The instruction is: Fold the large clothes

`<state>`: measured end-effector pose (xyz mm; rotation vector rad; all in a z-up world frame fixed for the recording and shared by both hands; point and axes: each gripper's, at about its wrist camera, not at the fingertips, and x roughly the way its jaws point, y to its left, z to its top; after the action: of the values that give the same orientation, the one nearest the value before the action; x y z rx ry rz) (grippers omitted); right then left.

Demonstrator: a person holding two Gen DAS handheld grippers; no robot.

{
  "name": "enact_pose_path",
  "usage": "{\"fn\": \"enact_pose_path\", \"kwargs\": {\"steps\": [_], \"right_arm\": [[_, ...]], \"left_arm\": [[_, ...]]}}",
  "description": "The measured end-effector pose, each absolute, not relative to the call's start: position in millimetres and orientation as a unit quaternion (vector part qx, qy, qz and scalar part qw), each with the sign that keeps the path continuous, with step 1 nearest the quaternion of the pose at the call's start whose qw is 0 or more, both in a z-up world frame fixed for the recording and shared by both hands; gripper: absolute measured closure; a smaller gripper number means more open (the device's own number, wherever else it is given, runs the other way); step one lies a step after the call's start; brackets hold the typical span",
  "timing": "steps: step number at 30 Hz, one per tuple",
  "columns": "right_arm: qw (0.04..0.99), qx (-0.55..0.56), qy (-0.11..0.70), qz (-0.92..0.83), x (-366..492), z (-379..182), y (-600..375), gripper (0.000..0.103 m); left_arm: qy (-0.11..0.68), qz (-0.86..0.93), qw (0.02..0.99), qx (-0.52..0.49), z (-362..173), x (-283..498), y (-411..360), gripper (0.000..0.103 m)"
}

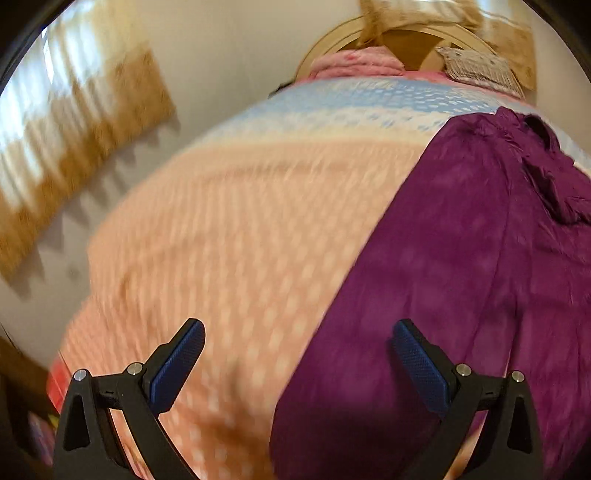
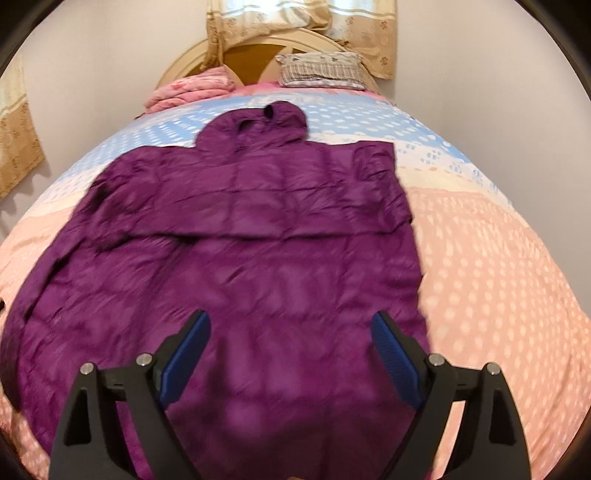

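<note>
A: Where does the purple quilted hooded jacket [image 2: 236,251] lie?

B: It lies spread flat on the bed's dotted bedspread with pink and pale blue bands [image 2: 491,266]. Its hood [image 2: 255,129] points toward the curved cream wooden headboard [image 2: 192,59]. One sleeve [image 2: 380,177] looks folded in over the body on the right of the right wrist view; the other side trails toward the left edge of that view.

A: And the right tool [image 2: 291,347]?

B: Its blue-padded fingers [image 2: 188,354] stand wide apart and grip nothing. It hangs above the jacket's lower part, with purple fabric showing between the pads.

A: The left tool [image 1: 299,362]?

B: It is also spread wide and empty. It sits over the jacket's edge: in the left wrist view one blue pad [image 1: 177,365] is over the pink bedspread [image 1: 236,236], the other over the purple jacket [image 1: 461,266]. Whether either tool touches the cloth cannot be told. That view is motion-blurred.

A: What lies farther out?

B: At the head of the bed, a folded pink quilt [image 2: 188,90] rests on the left and a checked pillow [image 2: 319,68] on the right. Beige patterned curtains [image 2: 266,22] hang behind the headboard against a plain pale wall [image 2: 92,74], and another curtain [image 1: 74,147] shows on the left side wall.
</note>
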<state>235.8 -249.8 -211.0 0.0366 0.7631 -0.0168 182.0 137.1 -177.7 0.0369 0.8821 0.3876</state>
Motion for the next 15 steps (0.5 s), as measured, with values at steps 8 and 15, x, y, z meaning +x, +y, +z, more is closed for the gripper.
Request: {"fn": "enact_pose_path", "kwargs": {"steps": [8,15], "right_arm": [[0.931,0.002,0.366,0.017,217.1,-212.6,-211.2,0.012],[0.941,0.008,0.338,0.007,206.8,-195.9,-220.1,0.012]], "left_arm": [[0.469,0.114,0.875,-0.032,-211.3,182.1,116.4,0.016],[0.443,0.082,0.893,-0.019,-184.7,182.1,118.2,0.096]]}}
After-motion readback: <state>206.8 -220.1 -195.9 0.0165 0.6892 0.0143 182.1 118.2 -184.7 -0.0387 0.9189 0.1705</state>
